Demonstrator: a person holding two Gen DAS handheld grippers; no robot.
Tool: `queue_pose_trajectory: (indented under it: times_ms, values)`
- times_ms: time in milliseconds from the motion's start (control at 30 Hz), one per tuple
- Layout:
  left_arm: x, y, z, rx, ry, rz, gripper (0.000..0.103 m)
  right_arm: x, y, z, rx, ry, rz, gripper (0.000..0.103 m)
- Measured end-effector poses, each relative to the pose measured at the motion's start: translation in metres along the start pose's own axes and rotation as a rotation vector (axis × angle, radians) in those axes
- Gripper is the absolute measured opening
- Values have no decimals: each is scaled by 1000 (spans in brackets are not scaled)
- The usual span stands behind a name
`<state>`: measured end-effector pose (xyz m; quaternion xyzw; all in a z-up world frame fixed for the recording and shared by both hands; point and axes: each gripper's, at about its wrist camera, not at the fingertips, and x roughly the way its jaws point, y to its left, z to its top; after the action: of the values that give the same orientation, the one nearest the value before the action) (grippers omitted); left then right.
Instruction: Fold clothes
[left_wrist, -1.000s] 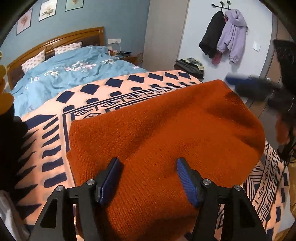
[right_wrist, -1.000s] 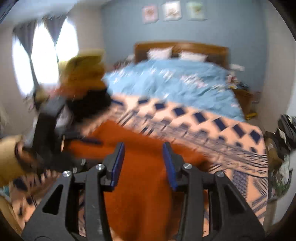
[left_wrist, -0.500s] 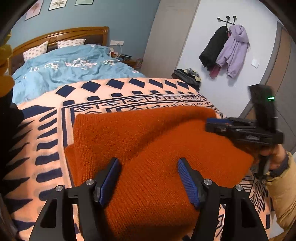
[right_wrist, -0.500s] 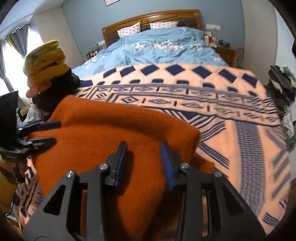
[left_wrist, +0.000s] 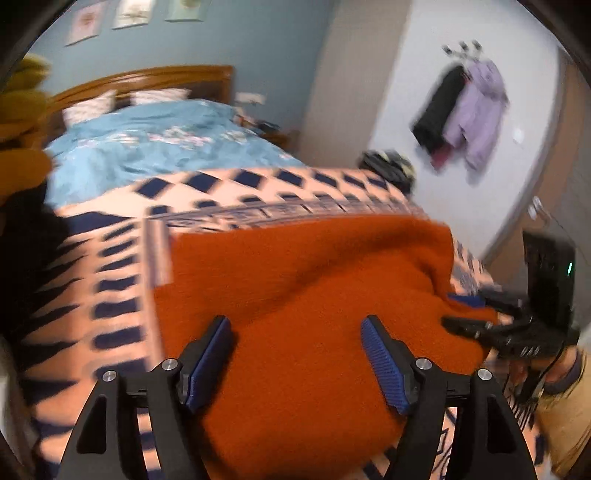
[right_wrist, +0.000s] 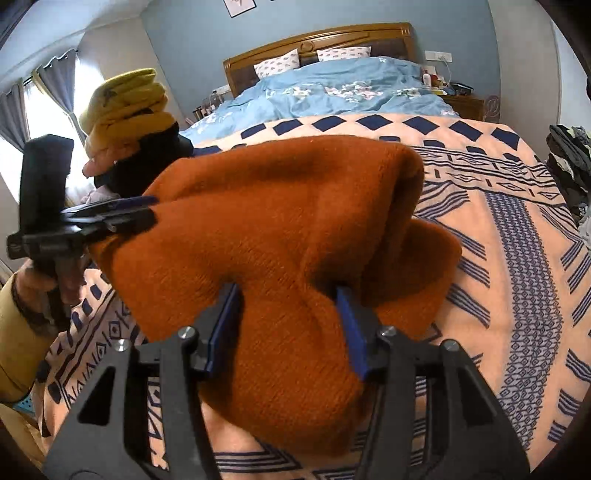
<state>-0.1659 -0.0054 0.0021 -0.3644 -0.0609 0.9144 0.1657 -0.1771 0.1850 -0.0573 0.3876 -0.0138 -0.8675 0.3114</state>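
A folded orange knit sweater (left_wrist: 295, 277) lies in a thick bundle on the peach and navy patterned blanket (left_wrist: 110, 295). My left gripper (left_wrist: 295, 325) straddles its near left part. Its jaws are wide and opening, with knit between the pads but no pinch showing. In the right wrist view the sweater (right_wrist: 280, 206) bulges up between the pads of my right gripper (right_wrist: 286, 291). Those jaws are opening, though creases still run from both pads. Each view also shows the other tool at the sweater's end: the left gripper (right_wrist: 147, 210) and the right gripper (left_wrist: 454, 310).
A pile of yellow and black clothes (right_wrist: 125, 103) stands at the blanket's left edge. A blue duvet (right_wrist: 332, 88) and pillows lie behind, toward the headboard. Dark clothes (right_wrist: 569, 158) are heaped off the bed's right side. Coats (left_wrist: 472, 107) hang on the wall.
The right gripper has come down onto the sweater's right end, and its jaws now stand wider around a bulge of knit. The left gripper's jaws have spread and its view has shifted.
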Motion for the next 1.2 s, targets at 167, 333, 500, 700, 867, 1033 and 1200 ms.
queue_pose_trajectory:
  times_ms: [167, 333, 500, 700, 867, 1033, 1200]
  values:
    - [-46, 31, -25, -160, -63, 13, 82, -1, 0, -6, 14, -37, -7, 55]
    - [-47, 53, -60, -365, 41, -138, 84, -2, -1, -8, 36, -54, 1, 57]
    - [-14, 44, -77, -475, 168, -294, 84, -5, 0, -8, 55, -58, 1, 60]
    - [4, 43, -66, -599, 114, -388, 84, -12, -1, -4, 91, -35, 12, 74]
    - [12, 49, -68, -714, 90, -371, 86, -39, -21, -8, 240, -47, 95, 87]
    - [20, 48, -65, -715, 80, -349, 87, -63, -53, -26, 436, -37, 160, 100]
    - [26, 45, -61, -725, 70, -339, 92, -44, -55, -33, 518, 49, 243, 100]
